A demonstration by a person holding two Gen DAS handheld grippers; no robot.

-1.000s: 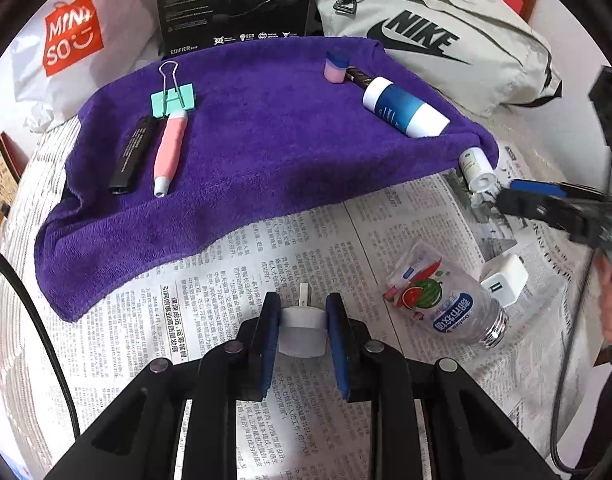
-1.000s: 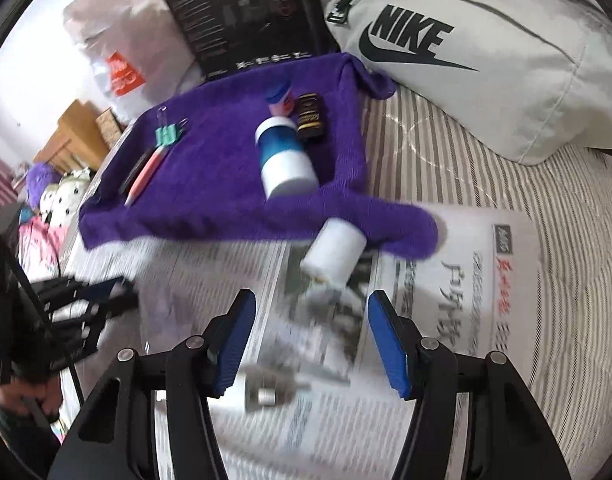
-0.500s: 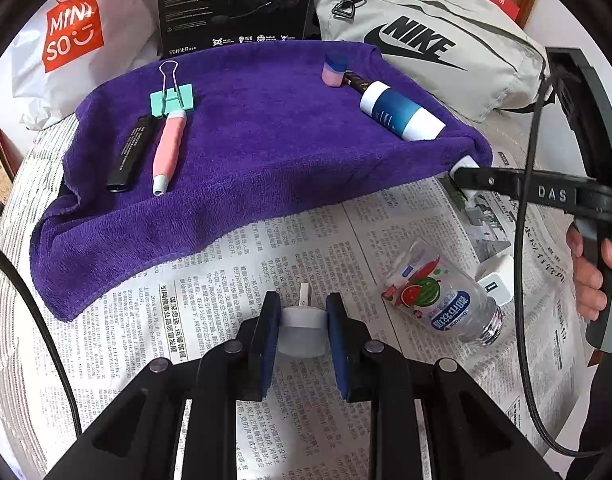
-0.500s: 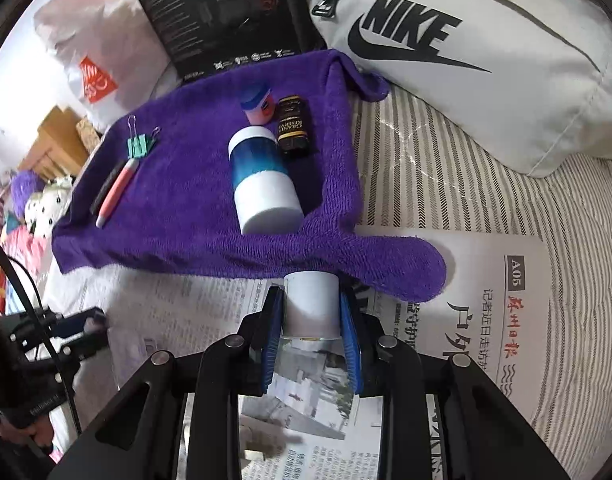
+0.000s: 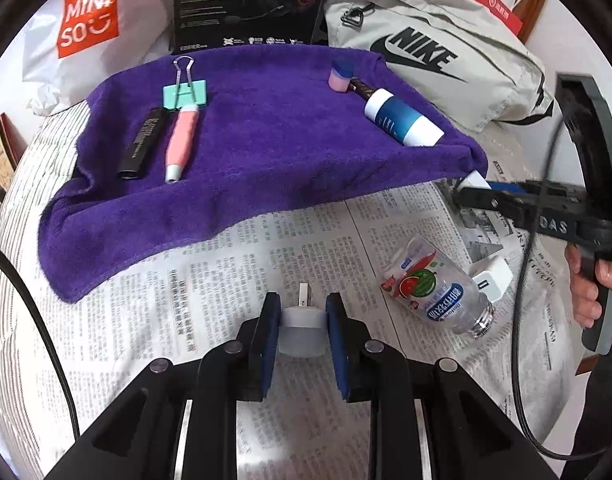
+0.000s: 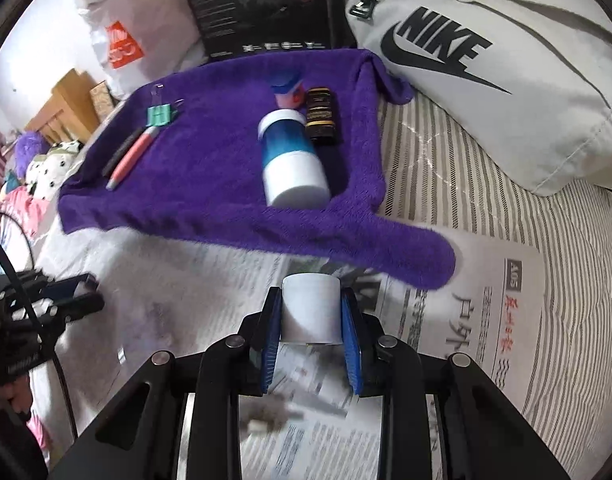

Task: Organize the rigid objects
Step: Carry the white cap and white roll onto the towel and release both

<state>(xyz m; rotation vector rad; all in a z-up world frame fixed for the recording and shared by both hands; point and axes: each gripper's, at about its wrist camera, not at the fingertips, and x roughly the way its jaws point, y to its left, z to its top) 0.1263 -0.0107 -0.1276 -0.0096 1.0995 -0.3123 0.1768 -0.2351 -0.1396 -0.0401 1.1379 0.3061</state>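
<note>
In the left wrist view, the left gripper (image 5: 302, 326) pinches a white plug adapter (image 5: 300, 330) between its blue pads, metal prong pointing forward, over the newspaper (image 5: 210, 280). Ahead lies a purple towel (image 5: 266, 152) bearing a black marker (image 5: 143, 143), a pink pen (image 5: 181, 142), a green binder clip (image 5: 185, 91) and a blue-and-white bottle (image 5: 402, 122). A clear plastic bottle (image 5: 438, 292) lies on the paper beside a white charger (image 5: 492, 278). In the right wrist view, the right gripper (image 6: 311, 316) is clamped on a white cylindrical bottle (image 6: 311, 306), just short of the towel's near edge (image 6: 346, 240). A dark small jar (image 6: 322, 116) lies on the towel, close beside the blue-and-white bottle.
</note>
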